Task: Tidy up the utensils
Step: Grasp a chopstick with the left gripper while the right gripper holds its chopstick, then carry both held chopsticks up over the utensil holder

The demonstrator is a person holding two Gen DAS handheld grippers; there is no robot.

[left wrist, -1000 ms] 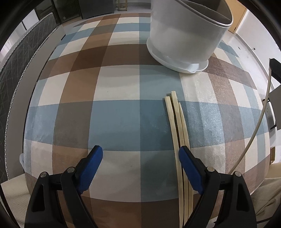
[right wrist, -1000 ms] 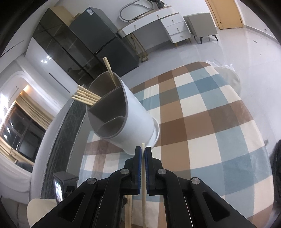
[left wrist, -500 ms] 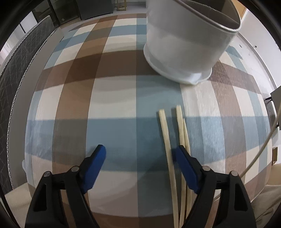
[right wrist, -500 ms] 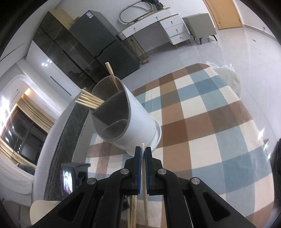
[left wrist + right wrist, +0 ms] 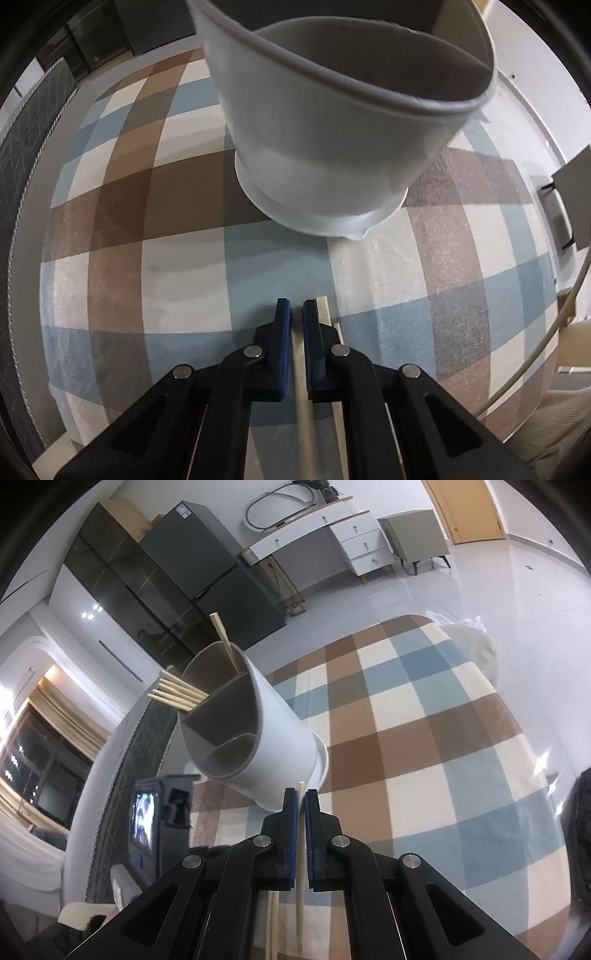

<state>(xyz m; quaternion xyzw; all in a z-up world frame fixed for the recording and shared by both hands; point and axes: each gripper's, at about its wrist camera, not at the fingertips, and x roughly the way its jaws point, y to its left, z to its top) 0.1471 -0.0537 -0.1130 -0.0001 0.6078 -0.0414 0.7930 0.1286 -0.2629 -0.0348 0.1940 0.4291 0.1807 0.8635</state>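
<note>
In the left wrist view, the way ahead is taken up by a white plastic utensil holder (image 5: 332, 129), round, smooth-walled and set on a flared base, with a grey lining seen inside its rim. It is stood on a checked tablecloth (image 5: 147, 258) of brown, blue and cream squares with a fine woven grain. The left gripper (image 5: 297, 314) is seen low over the cloth, its blue-padded fingers (image 5: 282, 332) closed on a pale wooden chopstick (image 5: 301, 387) that lies flat between them. A second loose chopstick (image 5: 327, 314) is laid just beside the right-hand finger, touching or nearly touching it. Open cloth is left to the left of the gripper and between the fingertips and the holder's base. The table edge is seen curving off at far left and right, and a thin cable (image 5: 554, 332) is hung past the right edge.

In the right wrist view, the right gripper (image 5: 300, 801) is held above the table, its fingers clamped on another raised chopstick (image 5: 300, 849), whose tip shows just above them. The holder is seen near ahead, divided into compartments: a bunch of stored chopsticks (image 5: 177, 694) leans out of one, a single stick (image 5: 225, 642) out of another. A wide stretch of cloth is left free to the right, up to the table's far edge
</note>
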